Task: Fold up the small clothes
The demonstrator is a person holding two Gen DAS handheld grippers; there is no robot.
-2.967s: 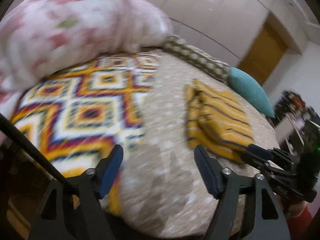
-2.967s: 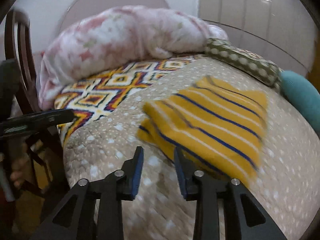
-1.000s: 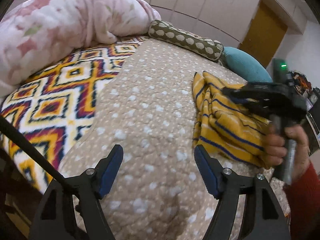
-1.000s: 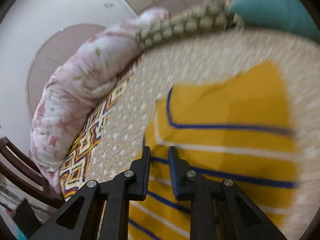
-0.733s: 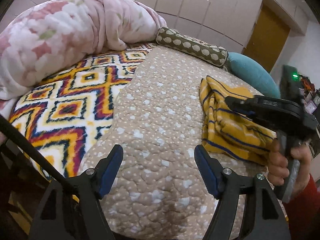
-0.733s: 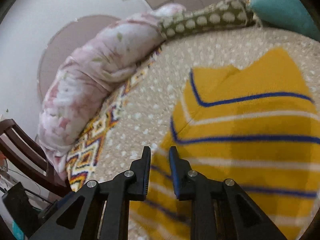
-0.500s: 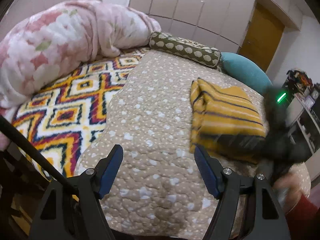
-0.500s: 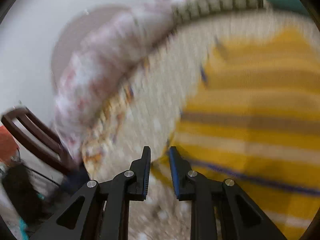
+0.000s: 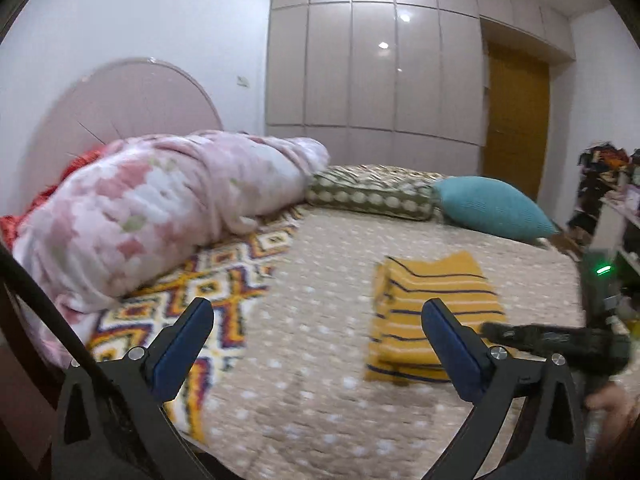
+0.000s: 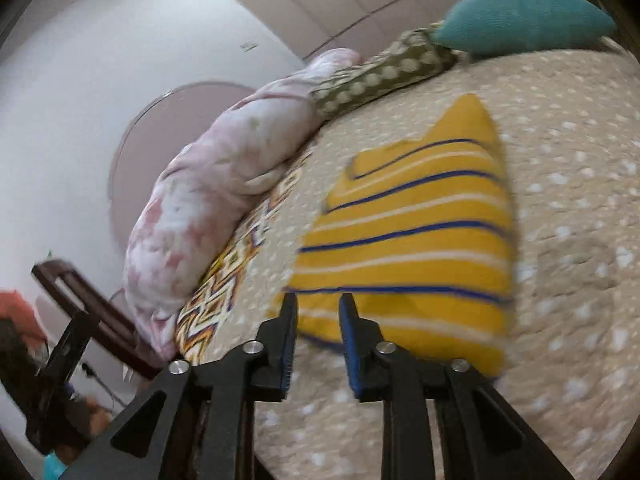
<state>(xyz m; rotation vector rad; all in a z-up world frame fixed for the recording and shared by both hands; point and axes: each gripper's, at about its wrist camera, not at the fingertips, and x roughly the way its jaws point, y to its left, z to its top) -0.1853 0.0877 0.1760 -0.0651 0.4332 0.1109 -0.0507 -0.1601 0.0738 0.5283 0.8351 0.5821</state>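
On the bed's dotted beige quilt (image 9: 320, 264): one yellow striped garment (image 9: 430, 316), folded into a compact rectangle, lying flat near the right side, well apart from the pink floral blanket (image 9: 160, 216) at the headboard end.

Right tongs (image 10: 318, 312): a second ago narrowed onto the garment's near edge and carrying it; now drawn back just short of that edge, pads parted by a narrow gap with no cloth between them. The garment (image 10: 408, 232) has gone from hanging crumpled to resting squared, stripes running straight.

Left tongs (image 9: 318, 322): spread wide, empty, held back from the quilt, unchanged through the sequence. The right tool's body shows at the right edge of the left view.

Other items: patterned diamond blanket (image 9: 208, 292), olive spotted bolster (image 9: 372, 196), teal pillow (image 9: 492, 208), all clear of the garment.

Assessment: release is done, and this piece looks finished. Both tools appear free. No further unfolded clothes are visible on the bed.
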